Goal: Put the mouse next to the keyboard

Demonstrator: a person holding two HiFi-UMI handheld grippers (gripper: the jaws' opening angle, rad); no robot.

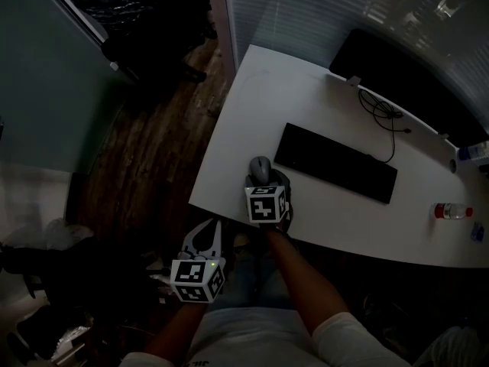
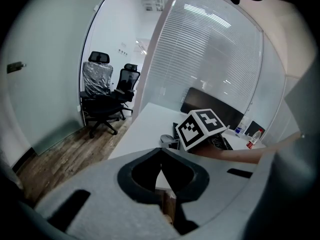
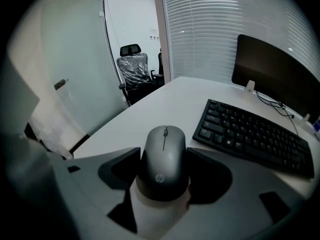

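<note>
A grey mouse [image 1: 260, 168] [image 3: 164, 170] lies on the white table [image 1: 256, 90] near its front edge, just left of the black keyboard [image 1: 336, 163] [image 3: 256, 134]. My right gripper [image 1: 264, 180] [image 3: 163, 151] straddles the mouse from behind, and both pads touch its sides, so it is shut on the mouse. The mouse rests on the tabletop. My left gripper [image 1: 214, 226] [image 2: 160, 151] hangs off the table's front edge, over the person's lap, with its jaws meeting at the tips and nothing between them.
A dark monitor [image 1: 405, 79] stands behind the keyboard, with a black cable [image 1: 386, 117] coiled in front of it. A bottle with a red cap [image 1: 452, 211] lies at the right. Office chairs [image 2: 102, 101] stand on the wooden floor left of the table.
</note>
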